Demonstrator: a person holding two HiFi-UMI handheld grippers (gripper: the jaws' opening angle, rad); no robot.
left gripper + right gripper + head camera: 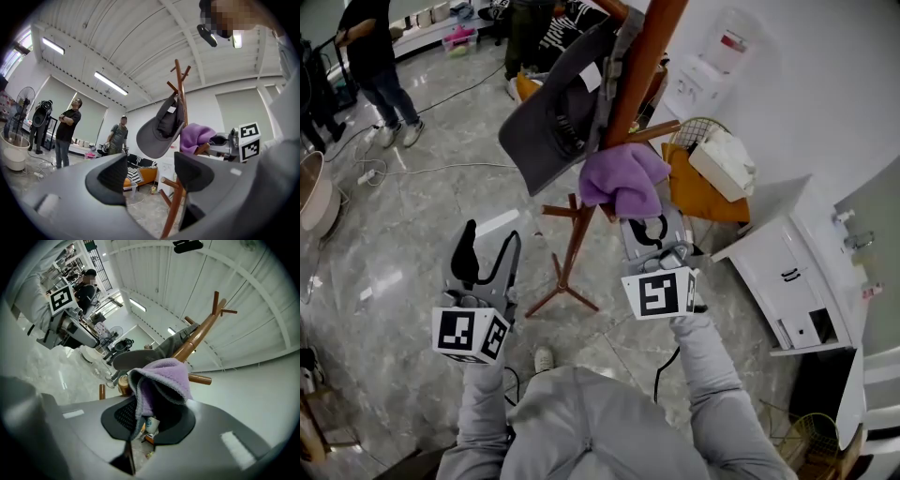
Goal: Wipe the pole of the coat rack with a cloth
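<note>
The wooden coat rack pole rises through the middle of the head view, with a grey cap hanging on its left side. My right gripper is shut on a purple cloth, which rests against the pole just below the cap. In the right gripper view the purple cloth bulges out between the jaws, with the pole behind it. My left gripper is open and holds nothing, low and left of the rack's feet. The left gripper view shows the pole, cap and cloth.
A white cabinet stands at the right, with an orange basket and a white box behind the rack. A water dispenser is at the far wall. People stand at the back left, and cables run over the glossy floor.
</note>
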